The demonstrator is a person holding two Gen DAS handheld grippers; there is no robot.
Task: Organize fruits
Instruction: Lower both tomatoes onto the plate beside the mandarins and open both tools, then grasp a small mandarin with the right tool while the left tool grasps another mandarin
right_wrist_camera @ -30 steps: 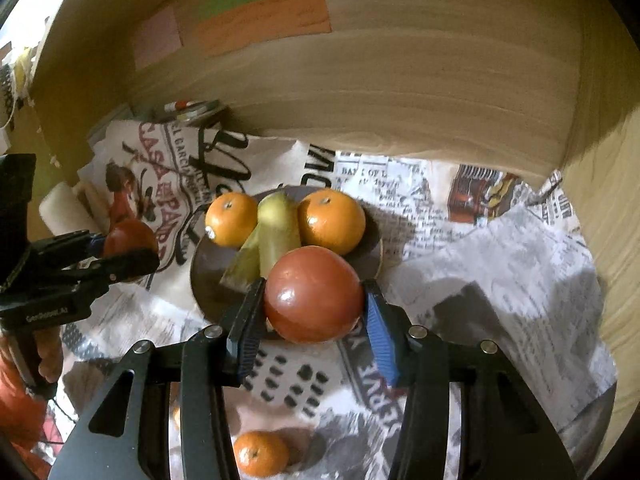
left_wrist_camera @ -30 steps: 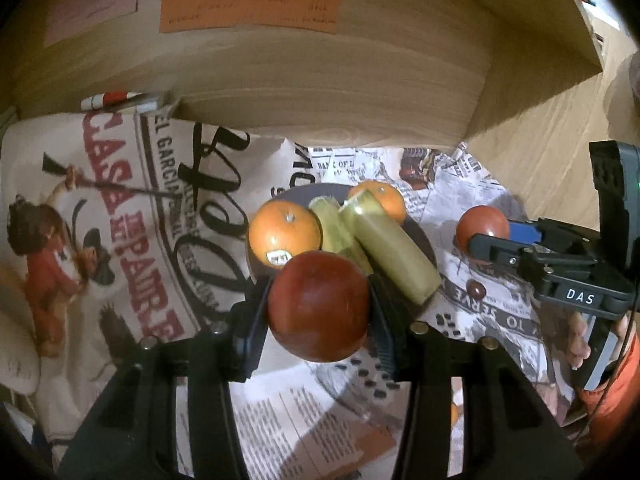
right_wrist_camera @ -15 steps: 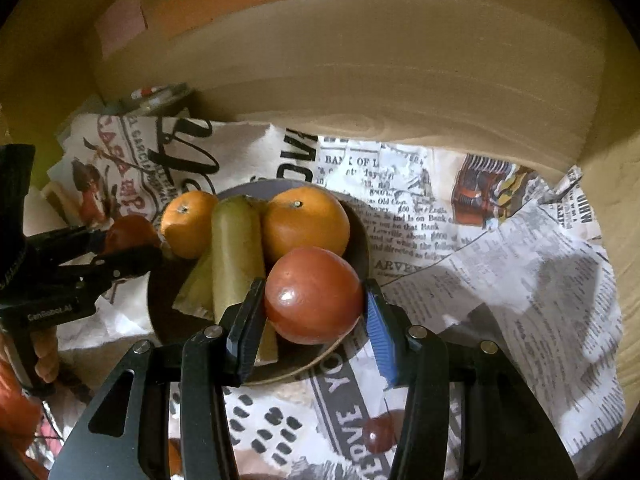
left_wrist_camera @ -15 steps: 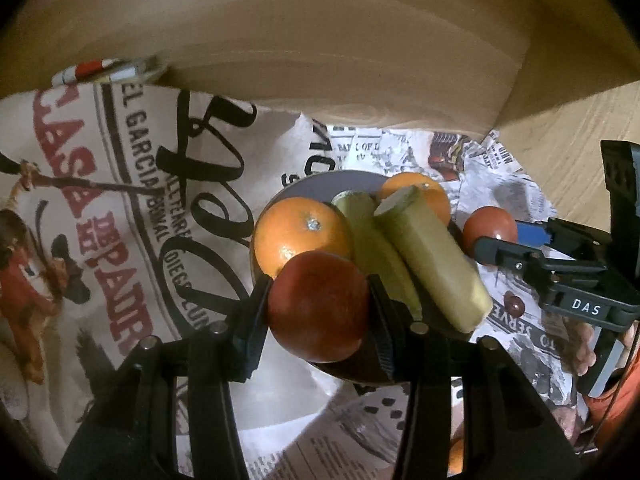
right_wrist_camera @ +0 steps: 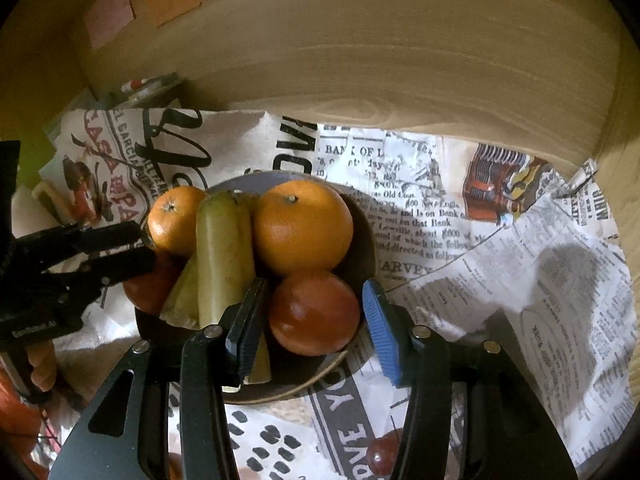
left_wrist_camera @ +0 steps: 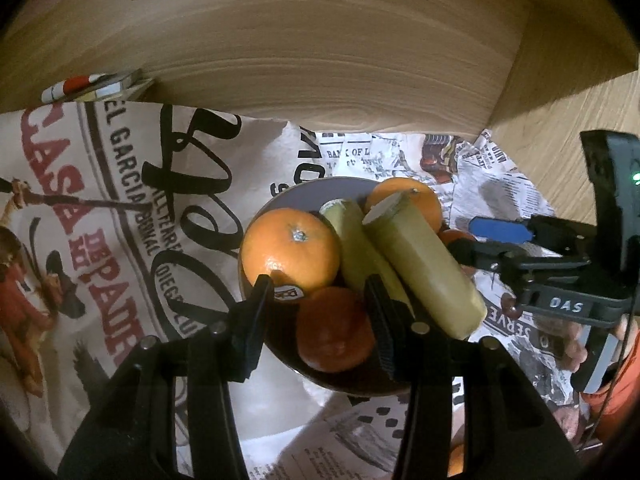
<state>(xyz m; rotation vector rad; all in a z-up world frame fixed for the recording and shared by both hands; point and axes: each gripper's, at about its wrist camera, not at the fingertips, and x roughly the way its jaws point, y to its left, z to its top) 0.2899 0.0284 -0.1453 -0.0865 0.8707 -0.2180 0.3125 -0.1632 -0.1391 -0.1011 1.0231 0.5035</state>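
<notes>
Red round tomatoes sit at the dark plate's near edge beside oranges, so they nest. My right gripper and left gripper are spread wide around them, holding nothing.

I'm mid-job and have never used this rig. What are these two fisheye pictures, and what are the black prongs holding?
There is no robot here. A person carries a hand-held gripper in each hand, each with a camera looking along its two fingers. One picture comes from the left hand-held gripper, the other from the right hand-held gripper. On the newspaper sits a dark plate with oranges and pale green sticks. The left tomato and right tomato rest on the plate between the fingers. Gaps beside them suggest open jaws.
</notes>
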